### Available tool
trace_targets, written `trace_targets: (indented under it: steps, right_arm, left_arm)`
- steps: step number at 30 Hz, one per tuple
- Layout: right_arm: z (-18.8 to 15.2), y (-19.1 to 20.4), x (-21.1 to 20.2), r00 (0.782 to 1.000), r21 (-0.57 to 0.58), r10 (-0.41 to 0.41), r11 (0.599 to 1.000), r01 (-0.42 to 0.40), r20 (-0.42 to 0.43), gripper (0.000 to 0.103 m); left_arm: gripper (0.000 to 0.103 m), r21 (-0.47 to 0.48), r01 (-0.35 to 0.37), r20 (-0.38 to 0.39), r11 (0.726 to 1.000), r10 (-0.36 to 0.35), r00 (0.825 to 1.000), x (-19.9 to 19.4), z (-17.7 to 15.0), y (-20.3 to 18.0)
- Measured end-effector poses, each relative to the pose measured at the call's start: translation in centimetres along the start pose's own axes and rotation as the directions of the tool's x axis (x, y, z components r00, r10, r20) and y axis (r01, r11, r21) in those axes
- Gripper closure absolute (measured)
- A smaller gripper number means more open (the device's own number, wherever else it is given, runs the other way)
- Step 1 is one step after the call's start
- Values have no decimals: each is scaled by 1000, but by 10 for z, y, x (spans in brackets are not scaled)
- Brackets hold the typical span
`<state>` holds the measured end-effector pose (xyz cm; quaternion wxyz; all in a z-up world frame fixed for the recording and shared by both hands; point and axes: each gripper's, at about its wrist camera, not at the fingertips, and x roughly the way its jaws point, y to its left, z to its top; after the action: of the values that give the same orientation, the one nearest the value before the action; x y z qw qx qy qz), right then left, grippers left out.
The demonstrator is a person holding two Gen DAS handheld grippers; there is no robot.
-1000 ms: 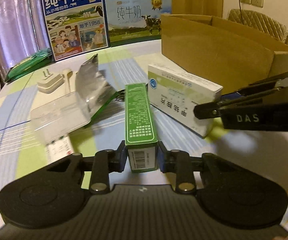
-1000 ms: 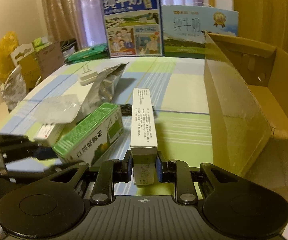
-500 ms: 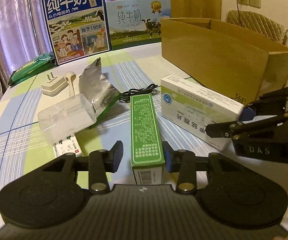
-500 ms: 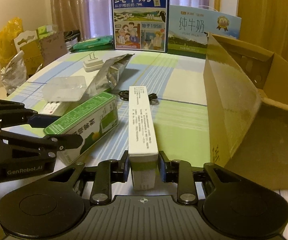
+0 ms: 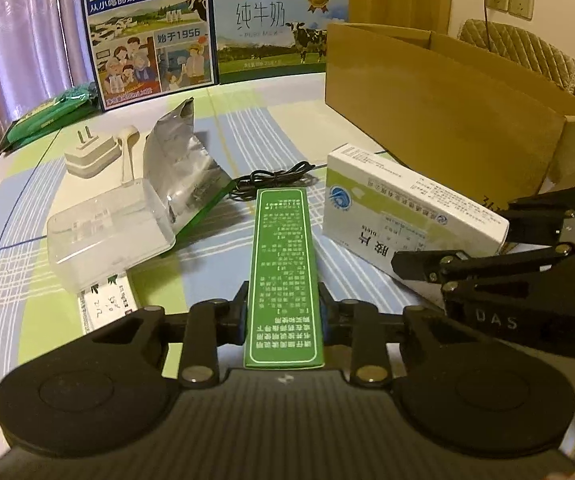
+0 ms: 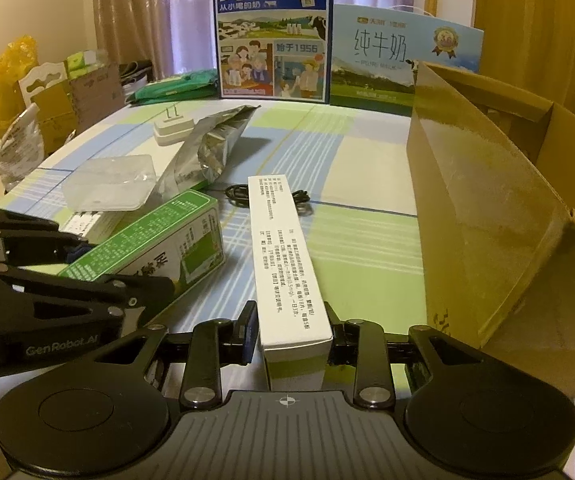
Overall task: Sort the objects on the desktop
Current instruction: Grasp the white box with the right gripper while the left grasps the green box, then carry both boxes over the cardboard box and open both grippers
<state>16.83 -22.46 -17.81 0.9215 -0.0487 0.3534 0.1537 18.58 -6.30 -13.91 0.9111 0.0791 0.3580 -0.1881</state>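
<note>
Your table point(image 5: 207, 432) wears a blue, green and white checked cloth. On its right side stands the open carton point(image 5: 439, 104), brown and long, with two milk boxes point(image 5: 147, 32) upright at the far edge. Near the middle lie a foil bag point(image 5: 179, 168), a clear tub point(image 5: 103, 236), a white plug point(image 5: 91, 154) and a black cable point(image 5: 275, 178).

Your left gripper point(image 5: 283, 314) has its jaws pressed against both sides of the green box point(image 5: 283, 272), which lies flat on the cloth and points away from you. Just to its right sits the white box point(image 5: 407, 208), near the carton's wall.

In the right wrist view, your right gripper point(image 6: 291, 334) straddles that white box point(image 6: 283, 256); the right finger touches it, the left finger point(image 6: 249, 332) stands a little off it, so the jaws are parted. The green box point(image 6: 151, 240) lies beside it on the left, clear of the carton point(image 6: 487, 220).
</note>
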Motion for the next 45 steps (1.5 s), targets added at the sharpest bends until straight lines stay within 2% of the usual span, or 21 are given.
trace_targets:
  steps: [1,4,17,24,29,34,42,45]
  right_arm:
    - [0,0,0,1000,1,1,1000,-1,-2,81]
    - [0,2,-2,1000,-5,-5,1000,5,-2,82]
    - [-4,16,-39,999,-36,-9,999,11,49,82]
    - [-2,12,-69,997,2,-33,999,33,72,82]
    - [-9,8,-82,997,15,-55,998,54,62,82]
    - [-15,12,-79,998,24,-43,999,42,41,82]
    - [-21,12,-68,1000,32,-26,999,25,18,82]
    - [-22,9,-67,999,48,-26,999,25,19,82]
  left_arm:
    - [78,-1,0,-2,1000,0,1000,0,0,0]
    - [78,9,-2,-6,1000,2,1000,-2,-1,-2]
    - [78,23,-19,20,1000,19,1000,-43,-12,-12]
    - [78,10,-25,42,1000,24,999,-64,-10,-21]
    - [78,13,-29,1,999,29,1000,-67,-22,-24]
    - [77,18,-31,-53,999,32,998,-61,-29,-24]
    - [77,23,-32,-103,999,35,994,-42,-30,-24]
    - [78,24,-35,-91,999,37,995,-47,-30,-25]
